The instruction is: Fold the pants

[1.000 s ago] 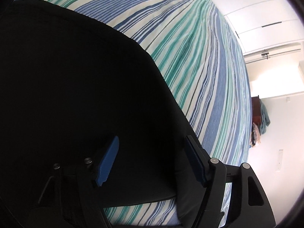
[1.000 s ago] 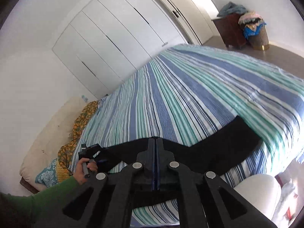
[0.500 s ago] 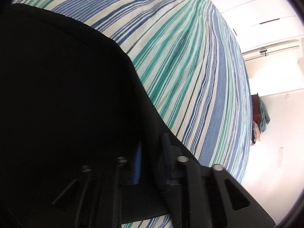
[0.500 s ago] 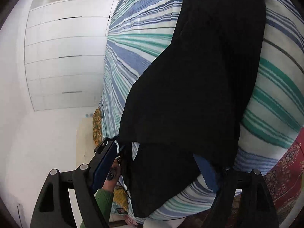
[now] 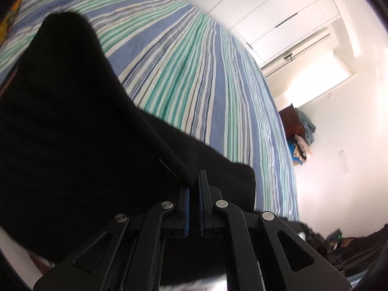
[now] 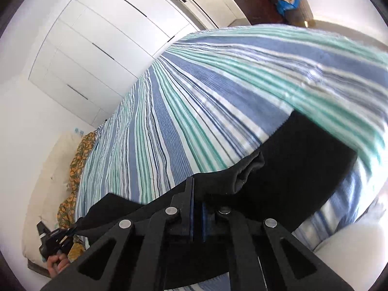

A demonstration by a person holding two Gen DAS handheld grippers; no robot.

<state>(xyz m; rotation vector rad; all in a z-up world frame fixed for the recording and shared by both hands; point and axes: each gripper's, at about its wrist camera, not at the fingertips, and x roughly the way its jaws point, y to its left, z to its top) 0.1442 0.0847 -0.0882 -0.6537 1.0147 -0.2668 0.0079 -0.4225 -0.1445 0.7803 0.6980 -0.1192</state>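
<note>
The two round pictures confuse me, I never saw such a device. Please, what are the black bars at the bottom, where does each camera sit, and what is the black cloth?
No robot here: a person holds one hand tool in each hand, and each tool carries its own wide-angle camera looking along its two fingers. The black bars are those tools. The left view shows the left gripper, the right view the right gripper. Both are closed on the black pants, which lie on a striped bedspread. In the right view, low at the left, you see the person's left hand. Behind stands a white wardrobe.
</note>
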